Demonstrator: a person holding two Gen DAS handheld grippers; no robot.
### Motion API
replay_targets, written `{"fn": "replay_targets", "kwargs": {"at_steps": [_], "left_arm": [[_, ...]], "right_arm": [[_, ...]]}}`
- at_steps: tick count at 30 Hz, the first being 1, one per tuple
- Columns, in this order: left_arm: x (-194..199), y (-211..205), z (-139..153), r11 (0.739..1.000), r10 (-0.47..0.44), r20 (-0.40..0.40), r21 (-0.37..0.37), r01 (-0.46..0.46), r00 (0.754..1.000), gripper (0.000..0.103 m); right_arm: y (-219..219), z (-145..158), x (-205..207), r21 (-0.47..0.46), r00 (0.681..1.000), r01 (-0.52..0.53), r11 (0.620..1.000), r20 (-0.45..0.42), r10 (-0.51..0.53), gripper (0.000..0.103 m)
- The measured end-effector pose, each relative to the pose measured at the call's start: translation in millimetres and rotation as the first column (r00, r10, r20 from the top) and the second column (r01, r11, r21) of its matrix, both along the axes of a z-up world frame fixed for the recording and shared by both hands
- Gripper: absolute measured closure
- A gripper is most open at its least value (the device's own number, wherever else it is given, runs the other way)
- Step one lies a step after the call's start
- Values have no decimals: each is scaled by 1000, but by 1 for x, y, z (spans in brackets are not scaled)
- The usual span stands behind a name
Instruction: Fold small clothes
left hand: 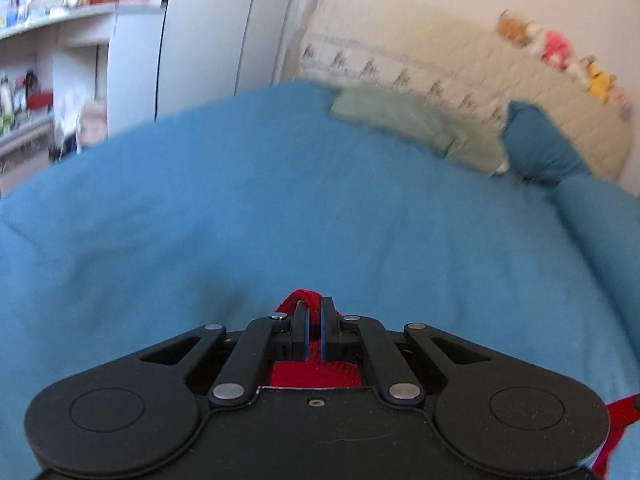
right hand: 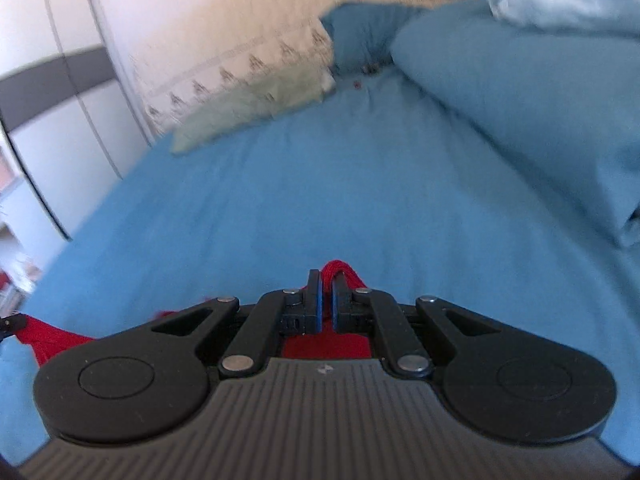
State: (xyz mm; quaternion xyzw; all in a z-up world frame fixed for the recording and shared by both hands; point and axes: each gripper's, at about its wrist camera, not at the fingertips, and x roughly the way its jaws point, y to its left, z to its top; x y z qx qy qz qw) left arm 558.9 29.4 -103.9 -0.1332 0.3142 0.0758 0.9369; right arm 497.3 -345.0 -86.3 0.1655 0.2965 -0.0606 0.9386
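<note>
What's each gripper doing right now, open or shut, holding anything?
Left gripper: shut on the red garment.
Right gripper: shut on the same red garment.

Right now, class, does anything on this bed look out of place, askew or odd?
Nothing stands out as damaged or spilled. Both grippers, left gripper and right gripper, are shut on the red garment. The green pillow lies askew against the headboard, but motion blur hides finer detail.
</note>
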Motion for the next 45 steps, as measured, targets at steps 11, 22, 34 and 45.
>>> {"fn": "replay_targets", "kwargs": {"at_steps": [11,22,34,45], "left_arm": [[28,13,-13,999,42,-101,35,-39,994,20],[-98,-38,-45,877,-350,-233,258,405,907,7],[-126,-13,-82,863,-353,-339,243,443,872,0],[-129,-54,-19,854,-340,-264,315,413,903,0]], "right_arm": [[-20,-21,49,20,995,54,998,-87,-52,32],[74,-41,-51,-148,958,-266,953,-147,245,0],[52,-89,-83,-242,937,-284,928,-275,215,0],[7,-60,-100,-28,933,-213,977,-303,195,0]]}}
